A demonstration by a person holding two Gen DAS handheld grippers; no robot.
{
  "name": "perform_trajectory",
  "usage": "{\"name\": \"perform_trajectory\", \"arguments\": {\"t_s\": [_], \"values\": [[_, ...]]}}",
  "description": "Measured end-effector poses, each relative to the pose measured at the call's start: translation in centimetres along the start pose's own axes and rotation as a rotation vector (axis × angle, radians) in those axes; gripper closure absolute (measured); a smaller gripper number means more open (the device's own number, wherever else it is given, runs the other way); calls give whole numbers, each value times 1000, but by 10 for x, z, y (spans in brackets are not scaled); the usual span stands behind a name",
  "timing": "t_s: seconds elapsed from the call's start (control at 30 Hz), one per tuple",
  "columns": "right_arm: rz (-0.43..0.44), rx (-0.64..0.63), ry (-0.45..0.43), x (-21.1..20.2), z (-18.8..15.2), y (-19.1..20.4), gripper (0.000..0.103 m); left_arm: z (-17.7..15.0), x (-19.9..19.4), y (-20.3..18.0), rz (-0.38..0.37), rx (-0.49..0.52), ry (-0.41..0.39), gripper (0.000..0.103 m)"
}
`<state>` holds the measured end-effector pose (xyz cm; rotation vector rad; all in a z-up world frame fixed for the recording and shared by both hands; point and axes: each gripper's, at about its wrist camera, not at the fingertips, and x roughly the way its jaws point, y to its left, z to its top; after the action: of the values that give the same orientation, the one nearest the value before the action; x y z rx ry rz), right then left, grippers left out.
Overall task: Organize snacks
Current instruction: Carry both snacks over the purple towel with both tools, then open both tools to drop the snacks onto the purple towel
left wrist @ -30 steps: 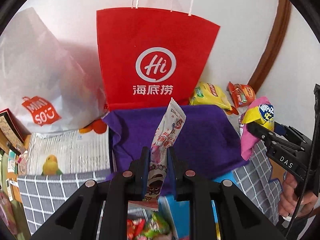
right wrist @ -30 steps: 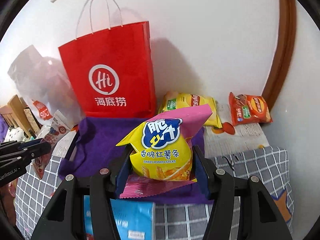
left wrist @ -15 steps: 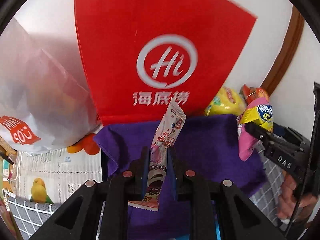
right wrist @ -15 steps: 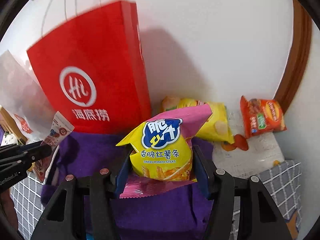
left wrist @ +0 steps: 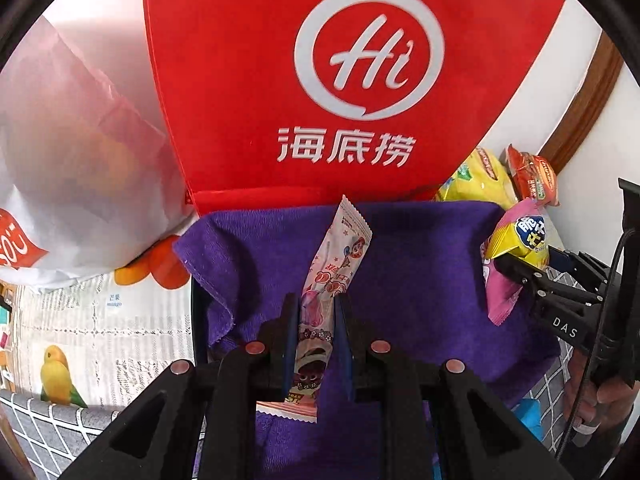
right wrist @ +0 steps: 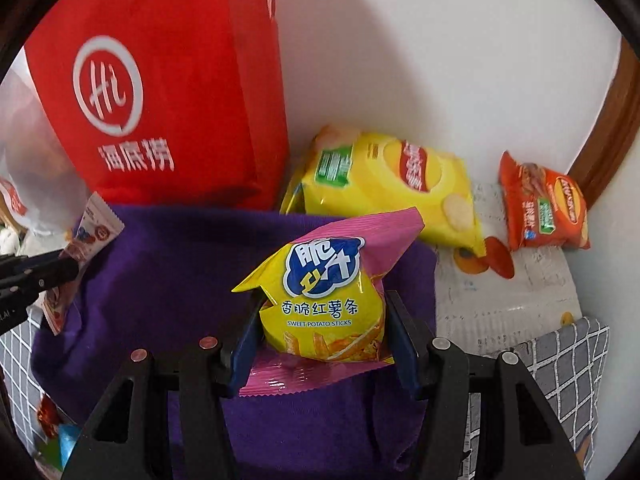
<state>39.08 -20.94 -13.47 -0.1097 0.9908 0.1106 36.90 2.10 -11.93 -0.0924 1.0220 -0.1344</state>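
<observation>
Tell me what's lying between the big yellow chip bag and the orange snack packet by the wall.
Only bare fruit-print paper separates the yellow chip bag from the orange packet; no snack lies there. The right wrist view shows it.

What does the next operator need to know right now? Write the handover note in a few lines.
Left gripper: shut on the slim pink-and-white snack stick, held over the purple cloth.
Right gripper: shut on the sweet potato sticks bag, also over the cloth.
Behind the cloth: red paper bag; to its right the yellow chip bag and orange snack packet lie by the wall.
Done: both snacks picked up.
Left: set both down, likely on the cloth, then probably fetch the two loose packets.
</observation>
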Motion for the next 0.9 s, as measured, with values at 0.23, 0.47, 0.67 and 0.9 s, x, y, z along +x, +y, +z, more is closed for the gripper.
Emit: {"name": "perform_trajectory", "arguments": {"t_s": [0.23,0.47,0.67,0.9], "values": [[7,-30,17,10,-2,8,45,0,11,0,4,1,30,85],[19,-47,48,18,-5,14,45,1,15,-2,-17,-1,44,85],[43,-7,49,16,-2,5,33,0,16,1,-28,-8,59,85],[49,-15,-1,-1,2,2,24,0,23,-2,-24,-7,72,85]]}}
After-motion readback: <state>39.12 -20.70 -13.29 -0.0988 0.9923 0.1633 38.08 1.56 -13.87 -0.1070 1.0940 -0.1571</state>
